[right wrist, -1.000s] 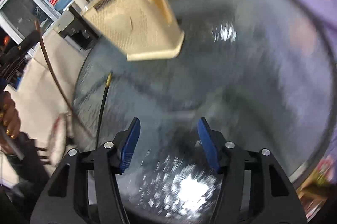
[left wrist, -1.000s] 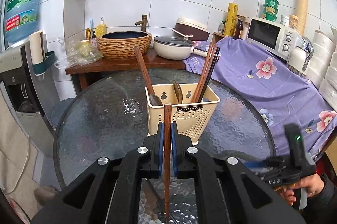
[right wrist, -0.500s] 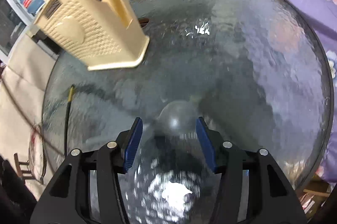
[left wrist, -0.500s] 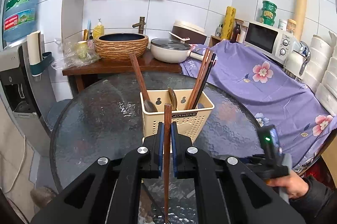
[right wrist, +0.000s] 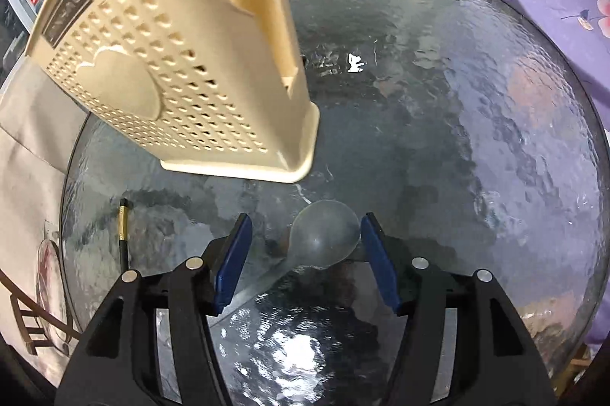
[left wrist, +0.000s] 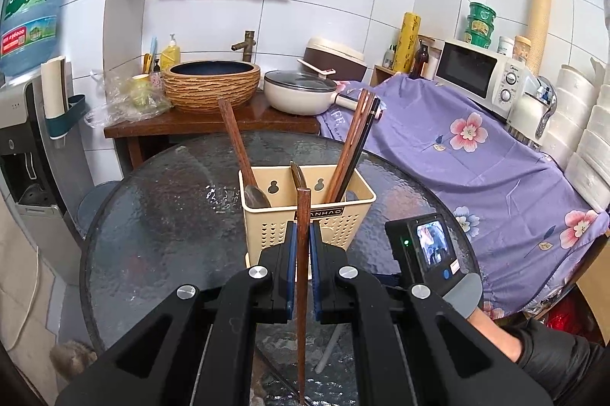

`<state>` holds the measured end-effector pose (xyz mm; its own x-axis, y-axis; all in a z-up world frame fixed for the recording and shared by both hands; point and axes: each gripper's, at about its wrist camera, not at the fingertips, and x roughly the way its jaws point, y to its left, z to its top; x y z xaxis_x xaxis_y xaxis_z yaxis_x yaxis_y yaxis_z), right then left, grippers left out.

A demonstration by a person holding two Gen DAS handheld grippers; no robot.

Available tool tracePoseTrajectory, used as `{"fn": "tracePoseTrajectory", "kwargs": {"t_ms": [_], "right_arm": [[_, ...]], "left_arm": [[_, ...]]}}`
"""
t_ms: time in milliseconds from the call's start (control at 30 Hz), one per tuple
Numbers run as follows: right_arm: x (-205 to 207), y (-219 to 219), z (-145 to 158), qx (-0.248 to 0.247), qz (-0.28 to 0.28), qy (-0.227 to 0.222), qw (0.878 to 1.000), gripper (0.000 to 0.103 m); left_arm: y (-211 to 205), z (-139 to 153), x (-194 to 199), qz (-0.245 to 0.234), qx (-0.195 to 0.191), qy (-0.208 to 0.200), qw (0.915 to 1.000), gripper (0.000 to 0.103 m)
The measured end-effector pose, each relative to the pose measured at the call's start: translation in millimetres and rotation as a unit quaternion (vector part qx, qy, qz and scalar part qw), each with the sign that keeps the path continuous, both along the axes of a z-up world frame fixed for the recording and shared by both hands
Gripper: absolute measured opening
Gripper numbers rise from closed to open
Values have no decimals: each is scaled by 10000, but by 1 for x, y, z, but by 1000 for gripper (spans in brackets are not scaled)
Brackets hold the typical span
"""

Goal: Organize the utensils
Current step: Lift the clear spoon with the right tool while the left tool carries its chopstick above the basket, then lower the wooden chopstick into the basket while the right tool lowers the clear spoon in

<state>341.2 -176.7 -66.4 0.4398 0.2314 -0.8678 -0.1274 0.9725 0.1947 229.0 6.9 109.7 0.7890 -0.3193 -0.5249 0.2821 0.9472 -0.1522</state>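
A cream utensil holder (left wrist: 307, 204) stands on the round glass table (left wrist: 160, 223); it also shows in the right wrist view (right wrist: 183, 63). It holds wooden spoons (left wrist: 238, 146) and chopsticks (left wrist: 356, 143). My left gripper (left wrist: 304, 249) is shut on a brown wooden chopstick (left wrist: 302, 291), held upright just in front of the holder. My right gripper (right wrist: 305, 253) is open low over the table, its blue pads on either side of a clear spoon's bowl (right wrist: 326, 238). A black chopstick with a gold tip (right wrist: 122, 234) lies to the left.
A wooden counter with a woven basin (left wrist: 211, 84) and a white pan (left wrist: 301, 95) stands behind the table. A purple floral cloth (left wrist: 476, 154) covers the surface at the right, with a microwave (left wrist: 478, 78). A water dispenser (left wrist: 26, 124) stands left.
My right gripper has moved down and forward over the table until the clear spoon's bowl lies between its open fingers. My left gripper rose slightly with the chopstick still clamped.
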Motion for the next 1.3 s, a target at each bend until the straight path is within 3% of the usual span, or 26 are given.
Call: {"fn": "tracePoseTrajectory", "kwargs": {"t_ms": [133,333,733,867,1100,1300], "right_arm": [[-12,-1,5,-334,-73,-268,9991,60],[-25,-13,1,-64,-136,51,9999,58],[-19,40,5,-498,40,-224,9985,38],[-17,46,4,-650,142,-342,9972,38],[-31,18,5,72,188,-252,9995,38],[-64,-7,26,406,380,-928,9941,38]], "left_arm": [[3,-1,-1,-15,-26,-3,10000,6],[6,-2,1,-7,-96,-2,10000,6],[4,-3,1,30,-70,16,10000,6],[5,-4,0,43,-80,14,10000,6],[6,-4,-1,37,-75,0,10000,6],[9,1,-5,86,-127,-62,9999,6]]}}
